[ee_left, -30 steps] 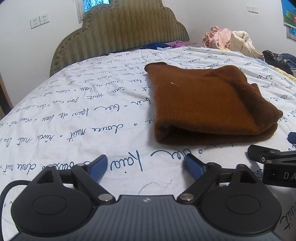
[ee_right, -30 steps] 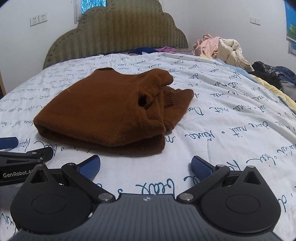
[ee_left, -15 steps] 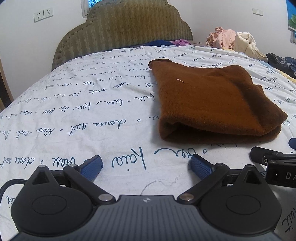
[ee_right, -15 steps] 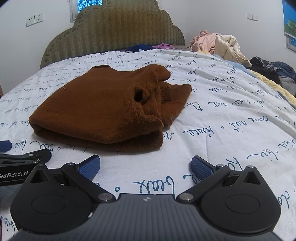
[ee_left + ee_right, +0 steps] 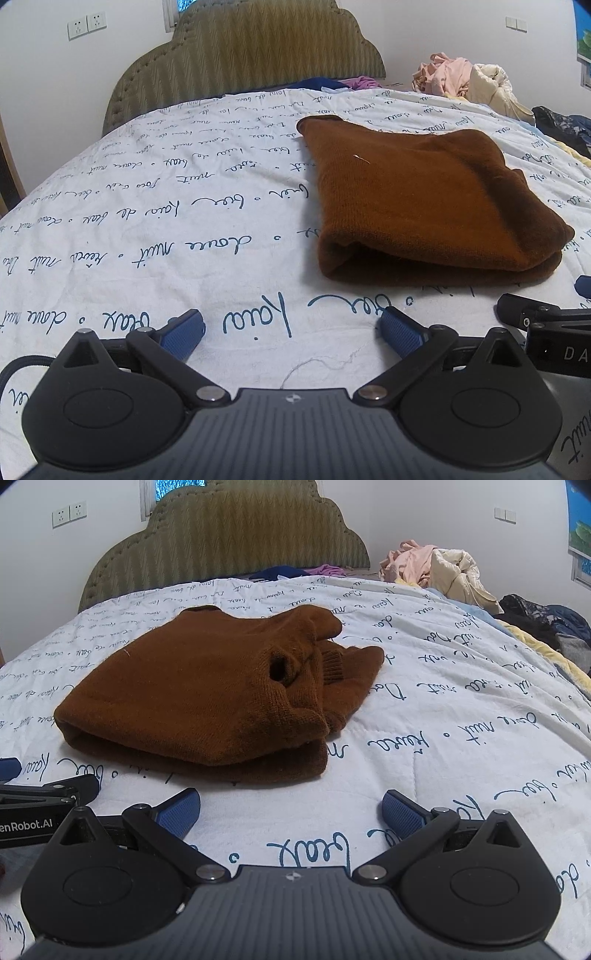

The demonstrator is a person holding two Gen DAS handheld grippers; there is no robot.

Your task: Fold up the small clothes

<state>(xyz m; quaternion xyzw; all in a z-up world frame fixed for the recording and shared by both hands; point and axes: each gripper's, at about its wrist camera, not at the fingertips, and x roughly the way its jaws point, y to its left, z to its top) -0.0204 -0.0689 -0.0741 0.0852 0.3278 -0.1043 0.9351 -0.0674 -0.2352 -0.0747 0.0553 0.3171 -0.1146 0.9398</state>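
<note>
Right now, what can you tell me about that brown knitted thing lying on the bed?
The brown knitted sweater looks soft and woolly. It lies folded in layers on the white bedsheet with blue handwriting print, with a rounded fold along its near edge. A ribbed cuff and a dark opening show on its right side. A pale thread clings to the top. Neither gripper's fingers touch it.

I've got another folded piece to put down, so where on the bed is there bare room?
Bare sheet lies left of the brown sweater, toward the headboard. More lies to its right, before the clothes heap. That far right edge is crowded.
</note>
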